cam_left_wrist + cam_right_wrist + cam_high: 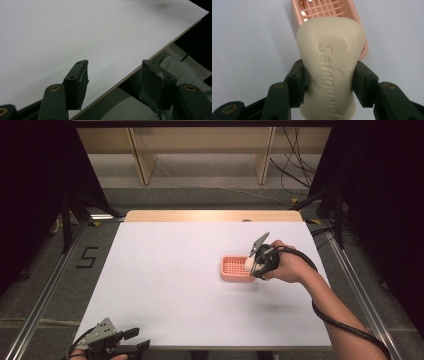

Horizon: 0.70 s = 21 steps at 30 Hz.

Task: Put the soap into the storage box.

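Observation:
A cream bar of soap [329, 62] stamped "Safeguard" is clamped between the jaws of my right gripper [328, 80], which is shut on it. The soap [248, 263] hangs just above the right end of a pink slatted soap dish [234, 268] on the white table. In the right gripper view the dish [322, 10] lies beyond and under the bar. My left gripper [134, 340] rests at the table's near left edge, open, with nothing between its jaws; its fingers [77, 82] straddle the table edge.
The white tabletop [165, 280] spreads wide to the left of the dish. A wooden strip [210, 216] runs along the far edge. Dark curtains, metal rails and cables surround the table on the floor.

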Each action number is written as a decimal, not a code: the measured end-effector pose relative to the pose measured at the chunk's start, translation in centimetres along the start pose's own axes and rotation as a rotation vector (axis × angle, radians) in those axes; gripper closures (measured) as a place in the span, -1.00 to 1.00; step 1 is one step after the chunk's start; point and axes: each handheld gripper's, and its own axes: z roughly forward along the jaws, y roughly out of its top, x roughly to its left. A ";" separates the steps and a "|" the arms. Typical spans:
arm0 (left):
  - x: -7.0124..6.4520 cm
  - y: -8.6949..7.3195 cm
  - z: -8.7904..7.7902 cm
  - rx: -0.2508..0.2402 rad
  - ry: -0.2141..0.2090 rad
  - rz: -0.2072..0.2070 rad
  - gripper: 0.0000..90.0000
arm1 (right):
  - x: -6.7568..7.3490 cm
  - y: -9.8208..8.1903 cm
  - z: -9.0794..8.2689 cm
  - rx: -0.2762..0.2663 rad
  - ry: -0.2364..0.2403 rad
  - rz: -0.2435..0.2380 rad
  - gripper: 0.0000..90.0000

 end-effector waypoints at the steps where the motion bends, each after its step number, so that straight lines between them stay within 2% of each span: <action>1: -0.1 0.0 0.0 0.002 -0.002 -0.012 -0.14 | 0.0 0.1 0.1 -0.006 0.002 -0.005 0.12; 3: -0.1 0.0 0.0 0.008 -0.003 -0.014 -0.14 | -0.2 0.2 0.1 -0.011 -0.002 -0.027 0.12; 4: 0.0 0.0 0.0 0.004 0.000 -0.008 -0.14 | 0.0 0.3 0.1 -0.004 0.002 -0.007 0.12; 8: -0.1 0.0 0.0 0.004 0.000 -0.007 -0.14 | -0.1 0.4 0.3 -0.005 0.001 -0.005 0.12; 12: -0.1 0.0 0.0 0.008 -0.004 -0.001 -0.14 | -0.1 0.6 0.5 -0.008 0.007 -0.025 0.12; 16: -0.1 0.1 0.0 0.017 0.000 0.006 -0.14 | 0.0 0.8 0.6 -0.004 0.005 -0.016 0.12; 18: -0.1 0.1 -0.1 0.018 -0.002 0.005 -0.14 | -0.1 1.0 0.7 -0.007 0.001 -0.043 0.12; 19: -0.1 0.1 -0.1 0.019 0.000 0.003 -0.14 | 0.0 1.0 0.6 -0.002 0.005 -0.023 0.12; 21: -0.1 0.0 0.0 0.013 -0.001 0.001 -0.14 | -0.1 1.1 0.6 -0.009 0.005 -0.030 0.12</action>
